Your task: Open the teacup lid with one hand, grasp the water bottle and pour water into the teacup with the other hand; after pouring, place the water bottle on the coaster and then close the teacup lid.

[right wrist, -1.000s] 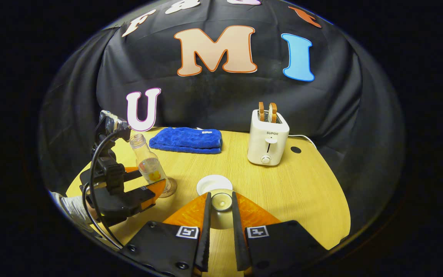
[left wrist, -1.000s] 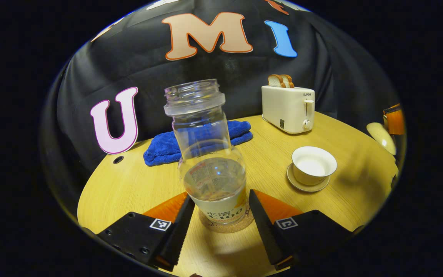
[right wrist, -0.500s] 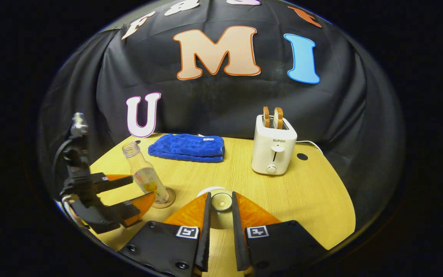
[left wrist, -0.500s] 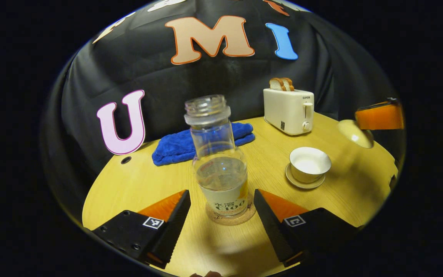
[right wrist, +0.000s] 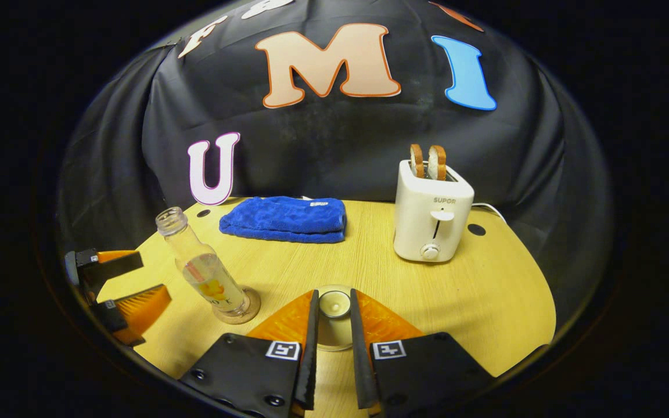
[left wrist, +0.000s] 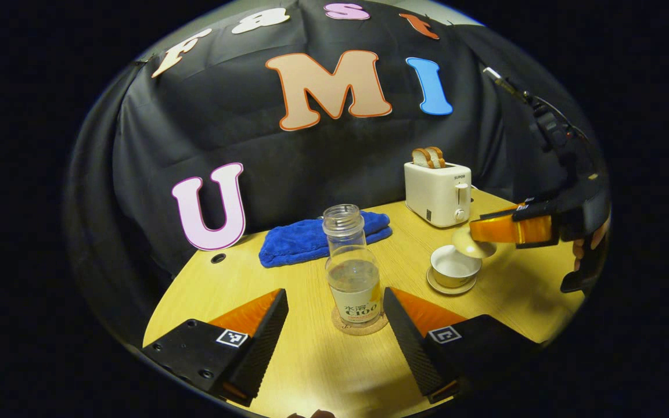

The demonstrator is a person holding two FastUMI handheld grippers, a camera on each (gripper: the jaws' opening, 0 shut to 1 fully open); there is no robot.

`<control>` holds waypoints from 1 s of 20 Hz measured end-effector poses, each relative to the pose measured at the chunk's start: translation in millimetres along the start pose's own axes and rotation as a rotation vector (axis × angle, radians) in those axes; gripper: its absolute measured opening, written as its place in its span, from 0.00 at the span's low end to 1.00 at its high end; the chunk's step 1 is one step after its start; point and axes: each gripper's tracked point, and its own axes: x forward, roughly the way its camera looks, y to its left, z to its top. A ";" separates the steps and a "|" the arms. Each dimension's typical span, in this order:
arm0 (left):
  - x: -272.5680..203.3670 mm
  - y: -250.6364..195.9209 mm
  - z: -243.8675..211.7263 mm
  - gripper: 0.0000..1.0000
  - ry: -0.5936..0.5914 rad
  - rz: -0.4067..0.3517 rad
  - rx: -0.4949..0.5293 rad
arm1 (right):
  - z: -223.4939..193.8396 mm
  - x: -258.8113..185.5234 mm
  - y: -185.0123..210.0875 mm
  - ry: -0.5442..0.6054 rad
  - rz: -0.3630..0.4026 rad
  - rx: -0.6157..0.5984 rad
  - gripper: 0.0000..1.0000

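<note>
A clear water bottle (left wrist: 353,277) (right wrist: 204,270), partly full and uncapped, stands upright on a round cork coaster (left wrist: 360,324) (right wrist: 240,306). My left gripper (left wrist: 334,302) (right wrist: 119,284) is open, its fingers drawn back on either side of the bottle without touching it. To the right sits a white teacup (left wrist: 453,267) on its saucer (left wrist: 449,287). My right gripper (right wrist: 333,297) (left wrist: 488,230) is shut on the knob of the teacup lid (right wrist: 334,325) (left wrist: 474,244). It holds the lid tilted just above the cup's right rim.
A white toaster (left wrist: 439,191) (right wrist: 430,217) with two bread slices stands at the back right of the round wooden table (left wrist: 253,278). A folded blue towel (left wrist: 311,241) (right wrist: 285,217) lies at the back, behind the bottle.
My left gripper has pulled back and away from the bottle, which stays on the coaster. My right gripper has carried the lid in from the right to just over the teacup.
</note>
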 end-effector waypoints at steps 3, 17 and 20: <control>-11.8 9.1 7.1 0.96 -0.011 0.027 0.001 | -10.1 11.7 1.0 0.021 0.000 -0.011 0.29; -38.8 37.0 25.8 0.96 -0.048 0.099 -0.026 | -26.1 35.6 7.2 0.035 -0.004 -0.065 0.29; -37.9 35.8 32.7 0.96 -0.061 0.094 -0.033 | -25.5 31.5 10.5 0.037 0.009 -0.062 0.35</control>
